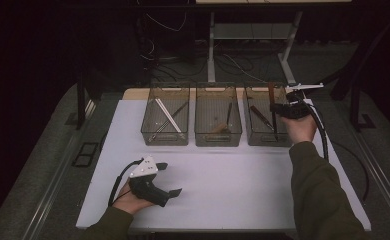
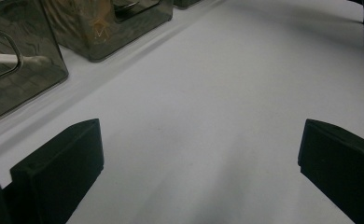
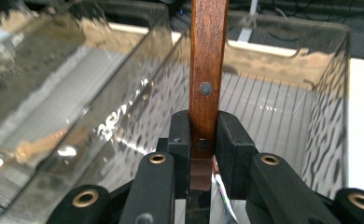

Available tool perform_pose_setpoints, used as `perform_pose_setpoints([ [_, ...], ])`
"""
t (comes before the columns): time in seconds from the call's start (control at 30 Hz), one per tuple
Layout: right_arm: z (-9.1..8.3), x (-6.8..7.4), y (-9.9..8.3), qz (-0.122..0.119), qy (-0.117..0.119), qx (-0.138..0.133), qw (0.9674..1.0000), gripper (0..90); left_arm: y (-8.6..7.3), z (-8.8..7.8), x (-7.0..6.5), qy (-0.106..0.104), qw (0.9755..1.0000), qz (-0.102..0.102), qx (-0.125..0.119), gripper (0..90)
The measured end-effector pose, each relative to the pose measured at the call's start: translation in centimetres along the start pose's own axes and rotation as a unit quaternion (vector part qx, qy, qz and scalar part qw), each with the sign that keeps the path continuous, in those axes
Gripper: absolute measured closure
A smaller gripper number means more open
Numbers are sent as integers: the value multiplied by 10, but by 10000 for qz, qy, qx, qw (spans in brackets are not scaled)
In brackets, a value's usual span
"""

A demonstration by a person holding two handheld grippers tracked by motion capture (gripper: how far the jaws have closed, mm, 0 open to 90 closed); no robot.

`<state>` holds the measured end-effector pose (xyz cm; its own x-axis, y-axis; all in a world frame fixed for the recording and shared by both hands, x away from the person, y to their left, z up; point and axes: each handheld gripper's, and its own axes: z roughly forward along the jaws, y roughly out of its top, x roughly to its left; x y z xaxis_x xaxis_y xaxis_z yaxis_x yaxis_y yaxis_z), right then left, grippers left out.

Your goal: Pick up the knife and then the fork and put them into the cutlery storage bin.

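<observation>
Now the right gripper (image 3: pixel 203 140) pinches a wooden knife handle (image 3: pixel 208 70) between its fingers, above the rightmost bin (image 1: pixel 267 122). Left of that bin, the left gripper (image 1: pixel 169 179) rests on the tabletop (image 1: pixel 233 175), fingers spread. No legible writing.

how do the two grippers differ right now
The left gripper has its jaws spread wide with nothing between them; the right gripper is clamped on a wooden handle with rivets.
The left gripper sits low at the near part of the white table; the right gripper is at the far side, over the rightmost bin.
Both are black, hand-held, and trail a cable.
</observation>
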<state>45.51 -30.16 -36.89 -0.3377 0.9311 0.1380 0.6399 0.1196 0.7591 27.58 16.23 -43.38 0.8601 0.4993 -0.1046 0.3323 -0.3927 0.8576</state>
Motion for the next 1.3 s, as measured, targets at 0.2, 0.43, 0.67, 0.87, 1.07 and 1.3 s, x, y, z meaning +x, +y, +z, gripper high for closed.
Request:
perform_pose_setpoints([
  [0.2, 8, -1, -4, -83, -37, 257, 9996, 771, 0, 0, -1, -6, 10000, 16, -5, 0],
  [0.43, 15, -2, -4, -66, -53, 397, 9992, 770, 0, 1, -1, -16, 10000, 18, 27, 0],
  [0.67, 22, -1, -4, -97, -85, 471, 9988, 724, 0, 1, -1, -35, 10000, 14, 40, 0],
  [0.87, 22, 0, -5, -167, -142, 454, 9987, 591, 0, 1, -1, -33, 10000, 12, 8, 0],
  [1.07, 16, -1, -5, -194, 132, 455, 9987, 465, 0, 1, 0, -21, 10000, 19, 26, 0],
  [1.3, 2, 4, -6, -270, 427, 331, 9982, 311, 0, 1, 0, -9, 10000, 29, 51, 0],
])
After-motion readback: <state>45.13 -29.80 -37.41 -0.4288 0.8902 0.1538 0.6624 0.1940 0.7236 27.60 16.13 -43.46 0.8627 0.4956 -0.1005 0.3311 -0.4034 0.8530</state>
